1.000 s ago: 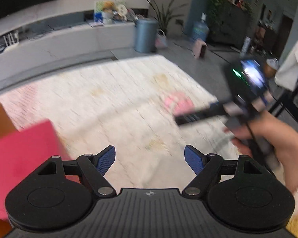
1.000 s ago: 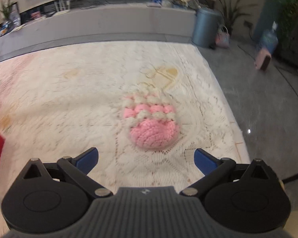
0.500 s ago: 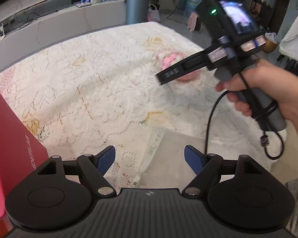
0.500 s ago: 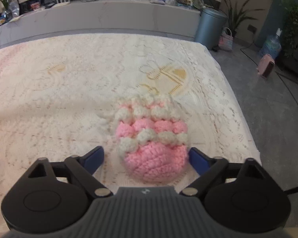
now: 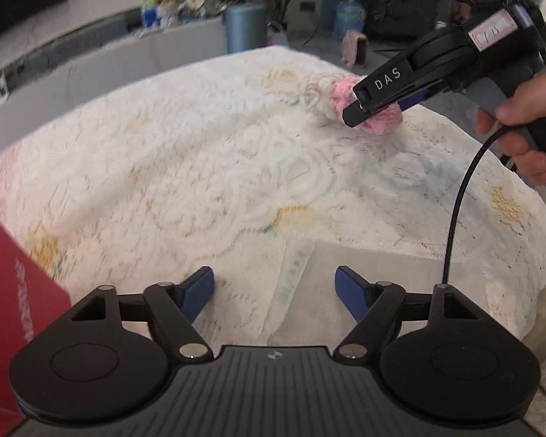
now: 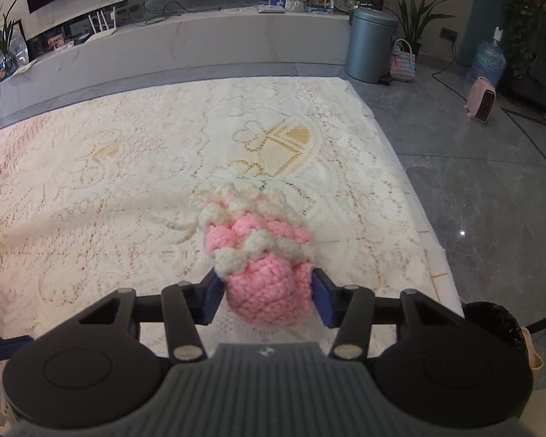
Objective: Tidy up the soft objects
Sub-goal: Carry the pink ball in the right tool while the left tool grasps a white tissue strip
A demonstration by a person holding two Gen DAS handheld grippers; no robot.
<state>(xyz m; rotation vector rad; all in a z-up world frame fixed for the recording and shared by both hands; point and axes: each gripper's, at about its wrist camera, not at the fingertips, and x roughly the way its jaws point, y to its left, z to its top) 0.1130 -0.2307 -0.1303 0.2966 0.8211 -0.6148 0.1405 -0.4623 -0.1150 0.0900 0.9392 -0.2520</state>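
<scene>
A pink and cream crochet pouch (image 6: 262,255) lies on the lace tablecloth (image 6: 127,164) near its right edge. My right gripper (image 6: 268,291) is closing on the pouch's pink bottom end, and both blue pads touch its sides. The left wrist view shows the same pouch (image 5: 340,89) at the far right, partly hidden behind the right gripper (image 5: 382,109) that a person's hand (image 5: 520,123) holds. My left gripper (image 5: 275,291) hangs low over the near part of the cloth. Its jaws are wide and closing a little, with nothing between them.
A red box (image 5: 11,309) stands at the table's left edge beside the left gripper. Beyond the table's right edge is grey floor with a blue-grey bin (image 6: 369,47), a woven basket (image 6: 403,60) and a small pink heater (image 6: 482,98). A long low counter (image 6: 163,51) runs behind.
The right gripper has moved up to the pouch and closed its jaws from wide open onto it. The left gripper has sunk closer to the cloth, its jaws slightly narrower.
</scene>
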